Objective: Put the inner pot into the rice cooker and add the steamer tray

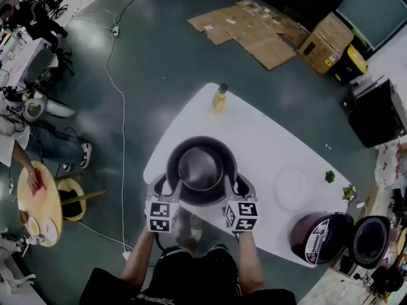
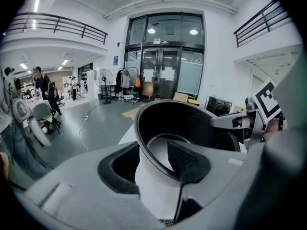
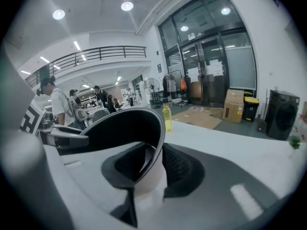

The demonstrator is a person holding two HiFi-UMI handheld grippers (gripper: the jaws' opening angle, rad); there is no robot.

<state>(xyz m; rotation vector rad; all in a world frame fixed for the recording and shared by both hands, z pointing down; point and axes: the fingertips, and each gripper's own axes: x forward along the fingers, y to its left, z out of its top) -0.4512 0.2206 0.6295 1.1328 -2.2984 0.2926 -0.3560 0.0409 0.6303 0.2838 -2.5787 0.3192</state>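
Observation:
The dark inner pot [image 1: 201, 168] hangs just above the near part of the white table [image 1: 261, 138]. My left gripper [image 1: 163, 188] is shut on its left rim and my right gripper [image 1: 240, 188] on its right rim. In the left gripper view the pot [image 2: 192, 123] fills the middle, its rim pinched between the jaws of the left gripper [image 2: 154, 166]. The right gripper view shows the right gripper [image 3: 152, 164] clamping the pot's [image 3: 120, 128] wall. The white steamer tray [image 1: 294, 187] lies on the table to the right. The maroon rice cooker [image 1: 318, 235] stands open at the table's right corner.
A yellow bottle [image 1: 220, 98] stands at the table's far edge. Small green bits [image 1: 330, 176] lie near the right edge. Flattened cardboard [image 1: 254, 27] is on the floor beyond. A round wooden side table [image 1: 39, 202] and a seated person are at the left.

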